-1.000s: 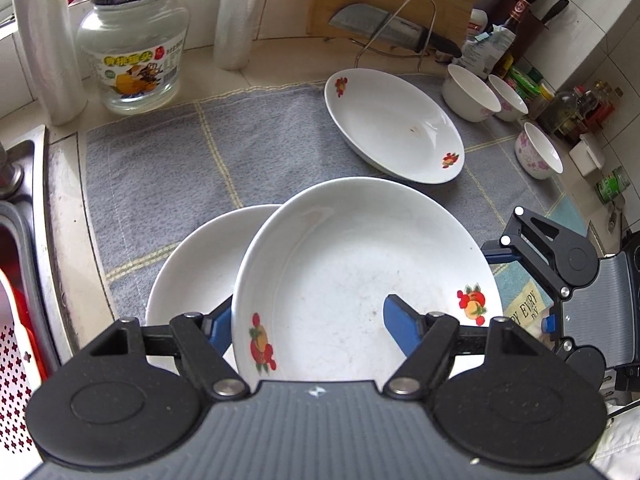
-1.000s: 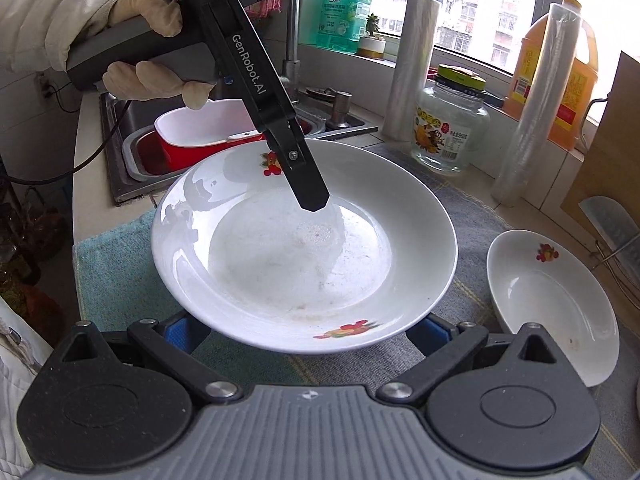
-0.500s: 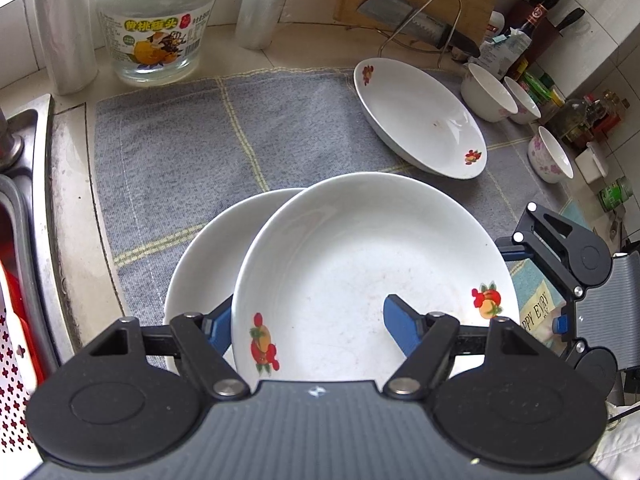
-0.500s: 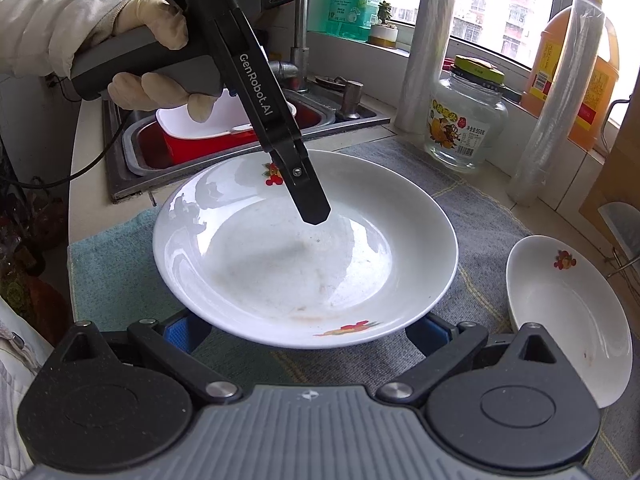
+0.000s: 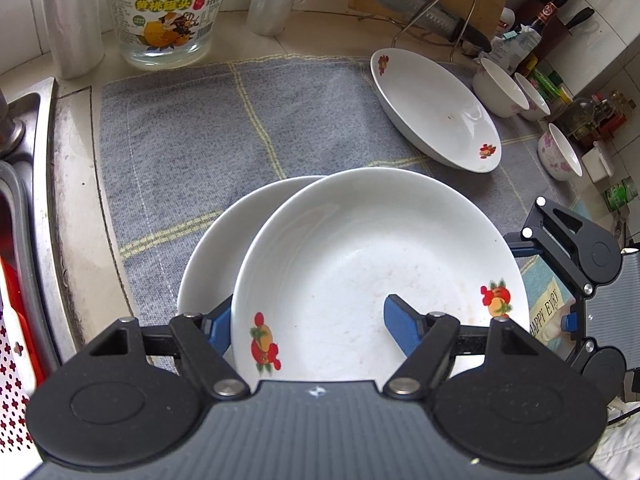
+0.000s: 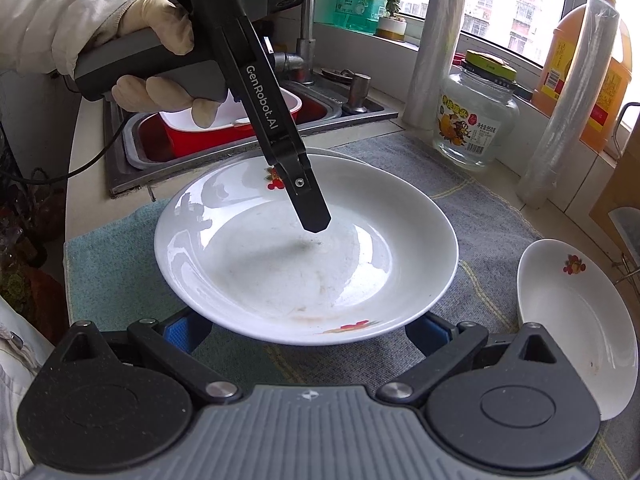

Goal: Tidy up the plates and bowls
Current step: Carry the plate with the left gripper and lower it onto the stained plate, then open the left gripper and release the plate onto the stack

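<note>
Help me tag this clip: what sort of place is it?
Most likely a home kitchen counter: a steel sink with a tap, a knife by a chopping board, and plates on a dish towel.

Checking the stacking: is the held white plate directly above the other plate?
No: the held white plate sits offset right of the lower white plate.

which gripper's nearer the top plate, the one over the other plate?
Left. The left gripper straddles the top plate rim, one finger inside. The right gripper sits at its opposite edge, fingers wide below the rim.
</note>
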A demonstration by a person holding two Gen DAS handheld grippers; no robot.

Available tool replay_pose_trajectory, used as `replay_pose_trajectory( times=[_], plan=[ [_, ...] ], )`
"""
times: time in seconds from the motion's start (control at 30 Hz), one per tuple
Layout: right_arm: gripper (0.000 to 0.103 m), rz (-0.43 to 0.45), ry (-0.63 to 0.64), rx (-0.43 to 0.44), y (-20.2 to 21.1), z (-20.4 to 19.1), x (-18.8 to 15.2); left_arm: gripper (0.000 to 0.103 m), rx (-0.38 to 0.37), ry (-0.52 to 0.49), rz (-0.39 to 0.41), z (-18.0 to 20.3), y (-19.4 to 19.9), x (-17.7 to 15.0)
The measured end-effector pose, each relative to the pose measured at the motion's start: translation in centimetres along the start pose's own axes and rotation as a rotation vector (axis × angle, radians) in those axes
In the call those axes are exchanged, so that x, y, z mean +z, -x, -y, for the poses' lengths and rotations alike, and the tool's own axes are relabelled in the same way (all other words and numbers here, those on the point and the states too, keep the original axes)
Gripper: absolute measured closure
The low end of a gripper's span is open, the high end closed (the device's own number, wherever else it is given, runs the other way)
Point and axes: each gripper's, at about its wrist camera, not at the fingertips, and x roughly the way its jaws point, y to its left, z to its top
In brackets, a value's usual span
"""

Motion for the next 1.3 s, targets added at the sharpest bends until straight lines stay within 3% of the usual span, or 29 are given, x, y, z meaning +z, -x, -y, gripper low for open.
replay_pose_trajectory(
  times=[0.57, 1.3],
  plan=[
    [0.000, 0.008, 0.014, -0.014, 0.3, -0.2, -0.1, 0.024, 0.114, -0.103, -0.077, 1.8, -0.7, 1.0],
    [0.000, 0.003, 0.020, -0.042, 0.2, -0.6, 0.1, 0.019, 0.149, -0.078, -0.011, 1.8, 1.7, 0.1]
  ],
)
